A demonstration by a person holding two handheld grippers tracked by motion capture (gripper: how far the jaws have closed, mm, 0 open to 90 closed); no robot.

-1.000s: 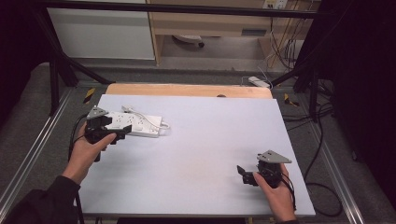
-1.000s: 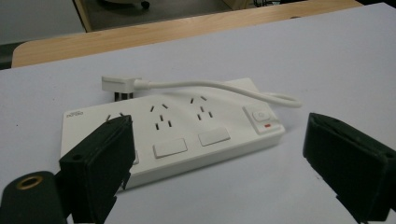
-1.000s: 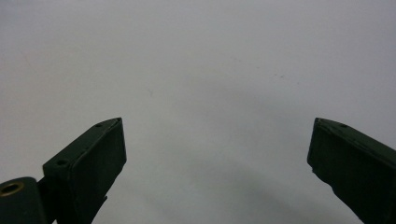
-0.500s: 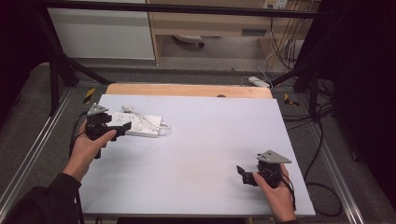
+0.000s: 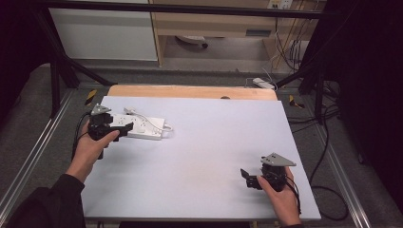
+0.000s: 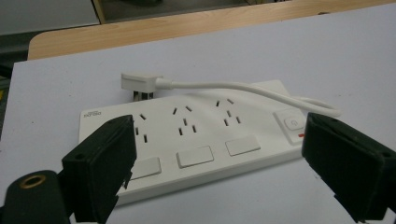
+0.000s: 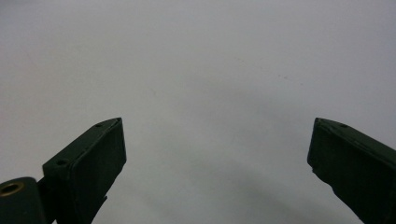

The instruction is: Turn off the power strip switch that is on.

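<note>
The white power strip (image 5: 139, 127) lies flat at the table's (image 5: 199, 156) far left, where it lay a second ago, long axis running left to right, switch end rightward, its short cord (image 6: 243, 91) looped back to the plug (image 6: 140, 83). The left gripper (image 5: 122, 128) has edged over its left end, jaws wide and holding nothing. The right gripper (image 5: 246, 176) stays near the right front edge, pointing left, jaws wide apart, empty

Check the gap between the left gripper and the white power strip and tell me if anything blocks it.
Nothing visible does. The left gripper is open, its jaws spread wide right at the near edge of the power strip. The strip's own cord loops along its far side, out of the way.
</note>
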